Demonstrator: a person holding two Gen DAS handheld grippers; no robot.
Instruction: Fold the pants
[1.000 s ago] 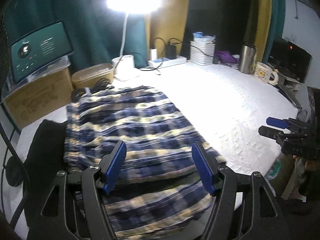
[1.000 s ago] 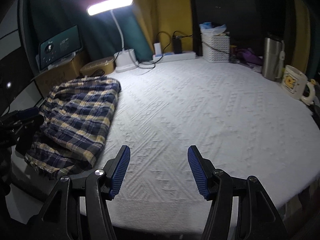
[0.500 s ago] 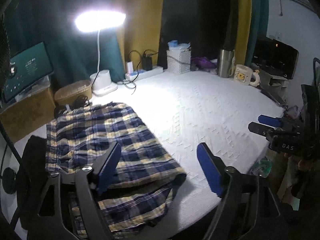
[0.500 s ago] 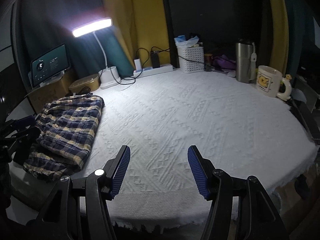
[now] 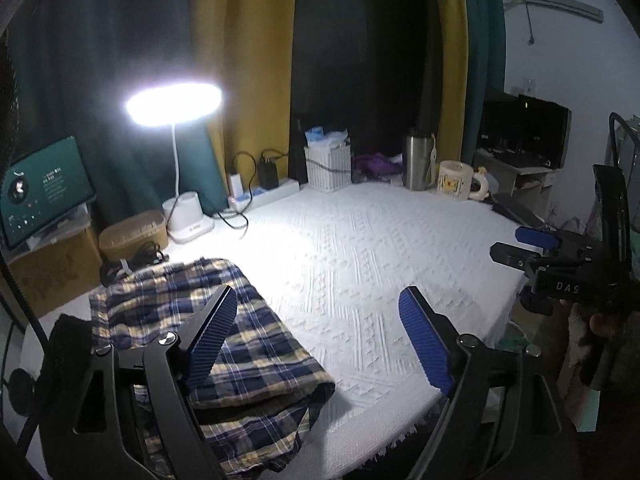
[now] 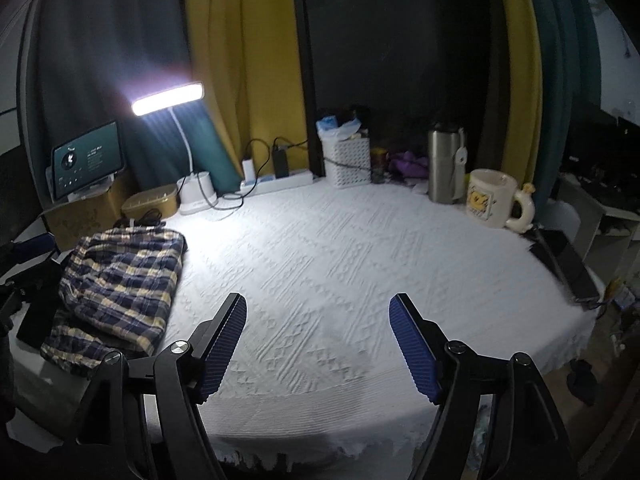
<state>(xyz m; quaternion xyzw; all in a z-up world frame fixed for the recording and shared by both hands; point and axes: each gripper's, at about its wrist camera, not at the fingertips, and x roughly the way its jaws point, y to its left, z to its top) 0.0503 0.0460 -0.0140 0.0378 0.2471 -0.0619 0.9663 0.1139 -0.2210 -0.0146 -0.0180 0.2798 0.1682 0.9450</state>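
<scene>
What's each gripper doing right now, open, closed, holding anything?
Left gripper: open, empty, above the folded plaid pants.
Right gripper: open, empty, over the white bedspread.

text: "DAS" | on: right hand-held gripper (image 5: 534,245) body
</scene>
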